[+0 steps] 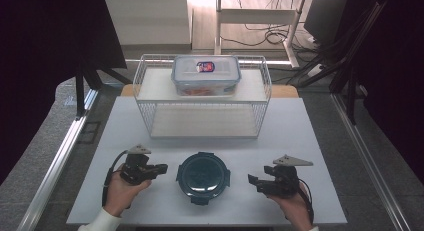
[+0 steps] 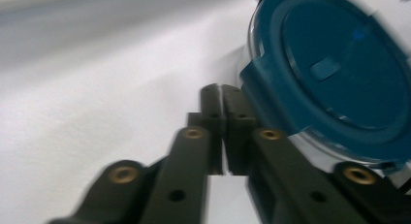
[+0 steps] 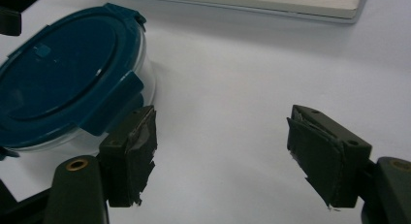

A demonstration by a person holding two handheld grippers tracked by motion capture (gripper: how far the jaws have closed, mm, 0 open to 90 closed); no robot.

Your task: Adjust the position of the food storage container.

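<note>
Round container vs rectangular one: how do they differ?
The round container has a dark teal lid; the rectangular container has a clear lid with a red-and-blue label. The round one sits on the white table, between the grippers; the rectangular one rests on the wire rack. Both are clear-walled, lidded, with clip tabs.

Two lidded containers: round container (image 1: 203, 177), rectangular container (image 1: 206, 74); one wire rack (image 1: 145, 86).

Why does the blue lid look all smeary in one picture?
In the left gripper view the round container's blue lid and the table are smeared by motion blur; in the right gripper view the lid is sharp; the high view is dim, with dark sides.
</note>
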